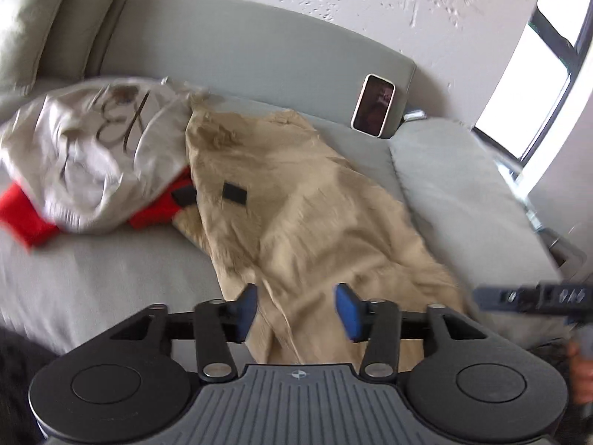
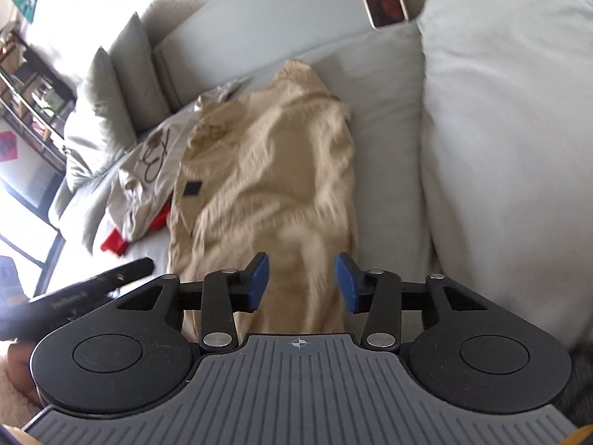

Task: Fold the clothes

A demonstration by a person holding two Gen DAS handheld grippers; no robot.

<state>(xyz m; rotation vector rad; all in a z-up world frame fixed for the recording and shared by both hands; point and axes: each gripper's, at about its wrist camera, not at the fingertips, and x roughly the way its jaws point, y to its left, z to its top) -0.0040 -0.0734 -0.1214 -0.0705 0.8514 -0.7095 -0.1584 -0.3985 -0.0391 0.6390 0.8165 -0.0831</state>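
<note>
The tan garment lies spread lengthwise on the grey sofa, rumpled, its near end running under both claws. It looks light, limp cloth, likely to sag and slide unless pinched at a hem or corner, so the near edge at 6 o'clock seems the fair place to take hold. A white printed shirt is bunched at 10 o'clock over something red, just touching the tan piece.

The left gripper hovers low over the near end, pointing toward 12 o'clock, pads apart with only cloth showing between them. The right gripper sits alongside, likewise spread and holding nothing, though blur makes it hard to say whether the pads brush the fabric. A phone leans on the backrest at 1 o'clock.
</note>
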